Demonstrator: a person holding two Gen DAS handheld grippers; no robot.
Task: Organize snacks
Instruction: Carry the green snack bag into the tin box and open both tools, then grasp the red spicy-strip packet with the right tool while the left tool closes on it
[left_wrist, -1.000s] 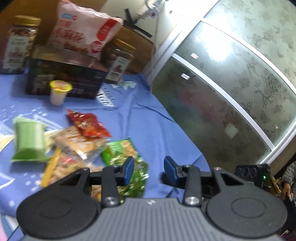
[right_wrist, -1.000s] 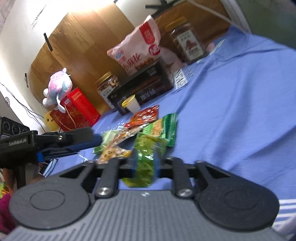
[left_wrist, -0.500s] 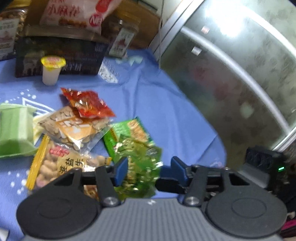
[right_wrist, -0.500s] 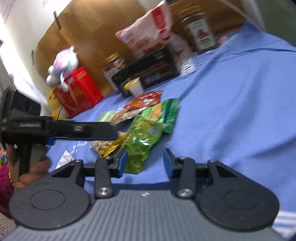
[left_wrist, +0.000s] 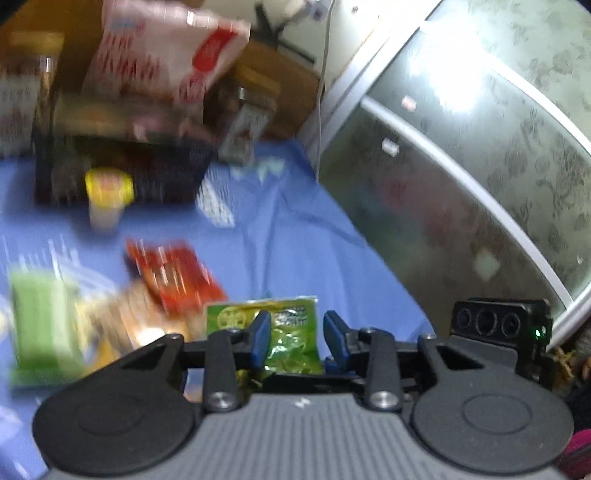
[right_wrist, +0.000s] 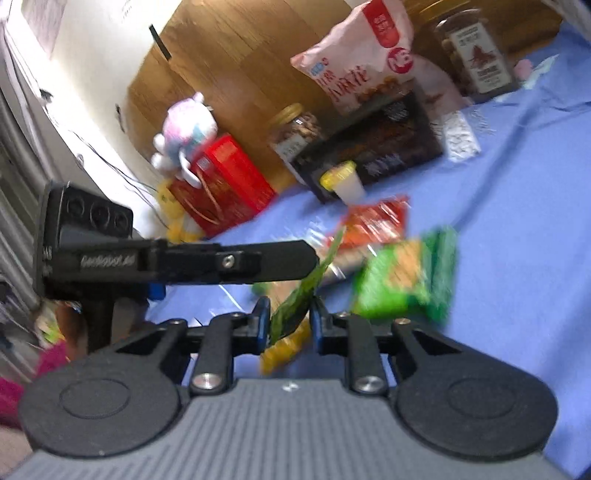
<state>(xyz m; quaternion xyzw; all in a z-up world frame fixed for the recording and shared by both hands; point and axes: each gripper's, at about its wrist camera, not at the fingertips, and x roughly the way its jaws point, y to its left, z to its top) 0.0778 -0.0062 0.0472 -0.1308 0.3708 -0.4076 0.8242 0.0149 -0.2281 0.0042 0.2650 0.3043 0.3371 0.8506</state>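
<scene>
A blue cloth-covered bench (right_wrist: 517, 258) carries a dark rectangular box (right_wrist: 373, 144) at twelve o'clock, a yellow-lidded white cup (right_wrist: 343, 182) before it, and red (right_wrist: 376, 221) and green (right_wrist: 402, 280) snack packets centrally.

snack pile (left_wrist: 110, 295) blurred, jar (left_wrist: 26, 92) cropped

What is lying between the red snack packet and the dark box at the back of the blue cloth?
In the left wrist view, a small cup with a yellow lid stands between the red snack packet and the dark box, close before the box.
</scene>
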